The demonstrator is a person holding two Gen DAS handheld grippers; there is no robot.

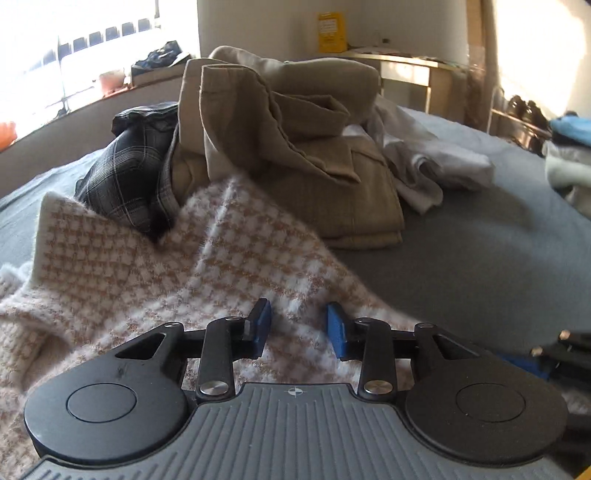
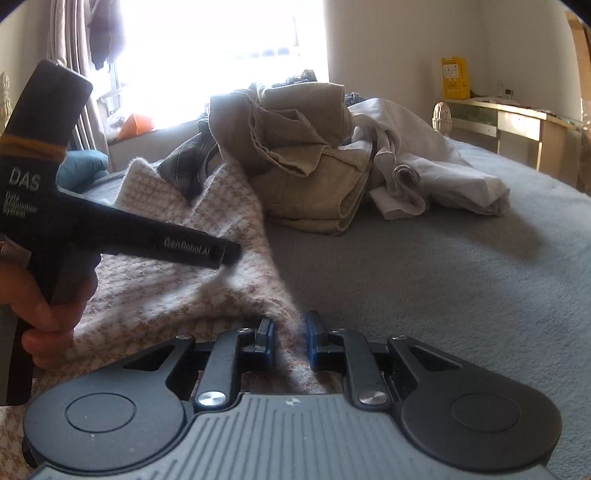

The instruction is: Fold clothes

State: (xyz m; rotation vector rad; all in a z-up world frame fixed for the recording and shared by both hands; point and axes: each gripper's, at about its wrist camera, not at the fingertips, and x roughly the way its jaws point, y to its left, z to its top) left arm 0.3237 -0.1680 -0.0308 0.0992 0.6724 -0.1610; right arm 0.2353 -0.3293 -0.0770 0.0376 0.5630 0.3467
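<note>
1. Softly draped on the bed [image 2: 443,280] lies the sweater [image 1: 122,273], fuzzy, light and limp.
2. Its edge is pinched by the right hand-held gripper [image 2: 290,341]; the left hand-held gripper [image 1: 298,330] stands apart above it.
3. An edge or corner is best taken.

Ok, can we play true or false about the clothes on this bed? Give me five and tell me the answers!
1. The fuzzy checked sweater lies on the grey bed cover. True.
2. The tan trousers hang on a hanger. False: they are heaped on the bed behind the sweater.
3. A yellow box stands on the desk by the wall. True.
4. The white garment is spread flat and neat. False: it lies crumpled beside the tan trousers.
5. The right gripper has a ridge of sweater between its pads. True.
</note>
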